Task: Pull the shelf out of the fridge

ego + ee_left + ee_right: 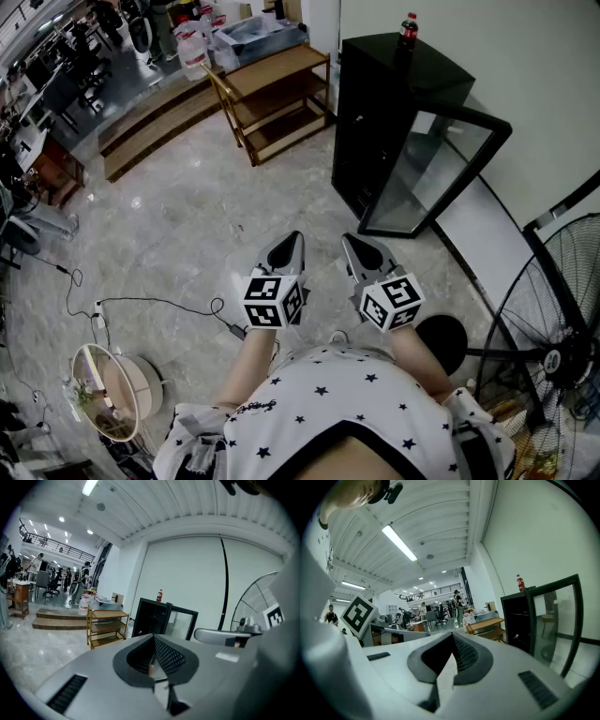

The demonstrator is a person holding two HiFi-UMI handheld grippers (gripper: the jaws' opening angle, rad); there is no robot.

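Fridge [370,122] one, left tool [295,236], right tool [349,238], both shut

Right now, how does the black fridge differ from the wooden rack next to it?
The fridge is black with solid sides; the wooden rack is pale and open-sided. The fridge has a glass door, swung open; the rack has no door, only open tiers. A red-capped bottle stands on the fridge, none on the rack. Both stand on the marble floor.

Black fridge [371,117], star-patterned white shirt [345,392]
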